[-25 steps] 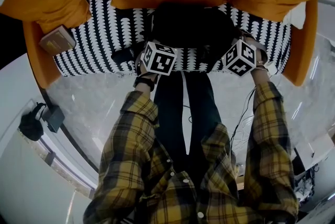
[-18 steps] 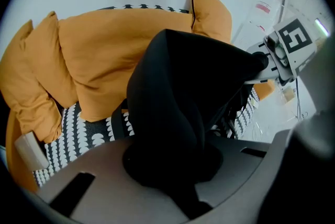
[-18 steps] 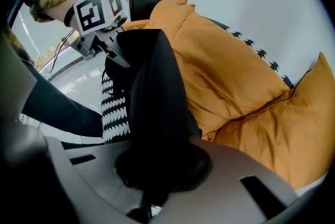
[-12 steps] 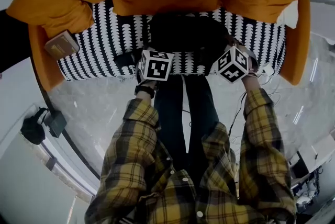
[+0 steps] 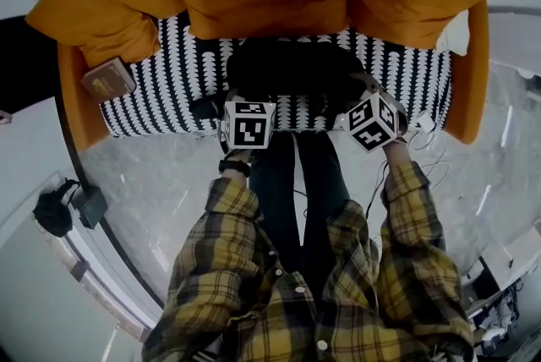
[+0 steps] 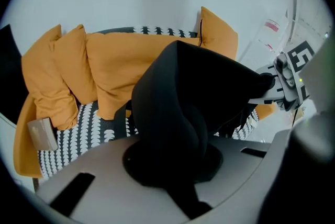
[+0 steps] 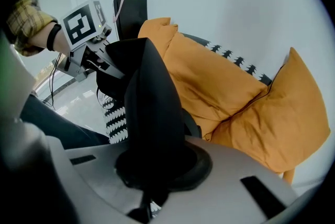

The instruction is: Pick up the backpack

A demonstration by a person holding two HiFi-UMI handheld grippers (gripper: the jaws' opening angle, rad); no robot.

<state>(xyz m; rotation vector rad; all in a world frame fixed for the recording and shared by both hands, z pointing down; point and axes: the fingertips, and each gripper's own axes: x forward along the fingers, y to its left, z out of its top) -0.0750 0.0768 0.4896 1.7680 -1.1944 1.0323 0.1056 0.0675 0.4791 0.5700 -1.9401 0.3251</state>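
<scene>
The black backpack (image 5: 292,68) is on the sofa's black-and-white patterned seat (image 5: 169,68), in front of the orange cushions. My left gripper (image 5: 243,104) is at its near left corner and my right gripper (image 5: 367,101) at its near right corner; their marker cubes hide the fingertips in the head view. In the left gripper view, the left gripper (image 6: 172,163) is shut on a bunched fold of the backpack (image 6: 193,97). The right gripper (image 7: 154,168) is likewise shut on a raised ridge of the backpack (image 7: 149,102). The fabric is stretched between the two.
A brown book (image 5: 108,81) lies at the seat's left end beside an orange cushion (image 5: 89,18). The person's dark-trousered legs (image 5: 300,183) stand close to the sofa front. A dark bag (image 5: 52,212) sits on the pale floor at left, and cables (image 5: 423,128) trail at right.
Both grippers have risen, pulling the backpack's top fabric up with them. Their marker cubes have rolled slightly.
</scene>
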